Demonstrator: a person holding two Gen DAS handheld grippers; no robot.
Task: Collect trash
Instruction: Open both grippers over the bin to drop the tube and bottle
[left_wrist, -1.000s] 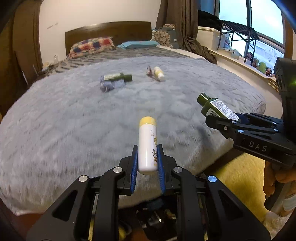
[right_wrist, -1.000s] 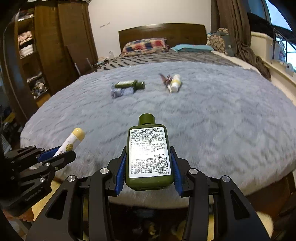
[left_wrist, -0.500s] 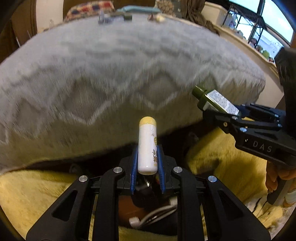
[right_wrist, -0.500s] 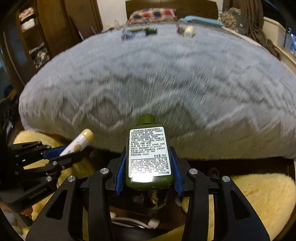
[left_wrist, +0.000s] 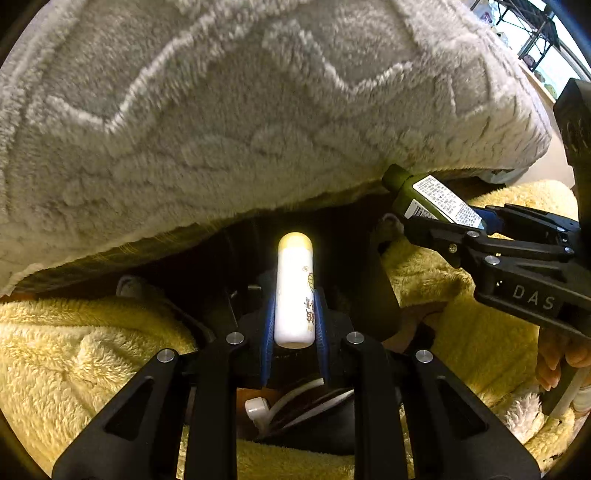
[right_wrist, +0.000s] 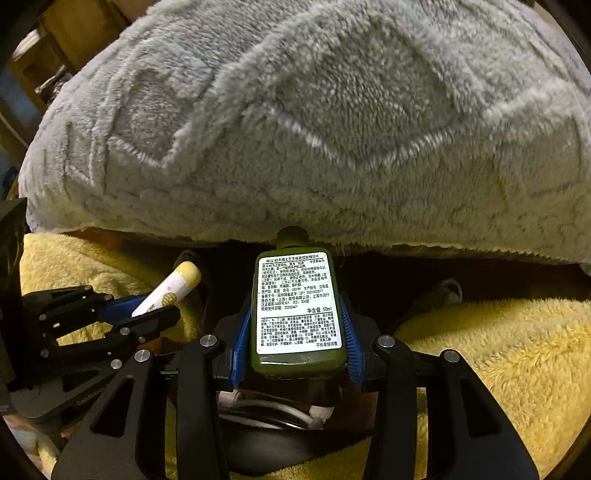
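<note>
Trash is in both tongs. On the left, the left gripper is clamped on a white tube with a yellow cap; on the right, the right gripper is clamped on a green bottle with a white label. A second ago both looked out across the grey bedspread; now both have dropped and tipped downward below its hanging edge, over the yellow fluffy rug. Directly beneath the jaws sits a dark container with white pieces already in it, probably the bin, though its rim is mostly hidden. Judging by that, the carry looks finished and release should come next, with more items likely left on the bed.
</note>
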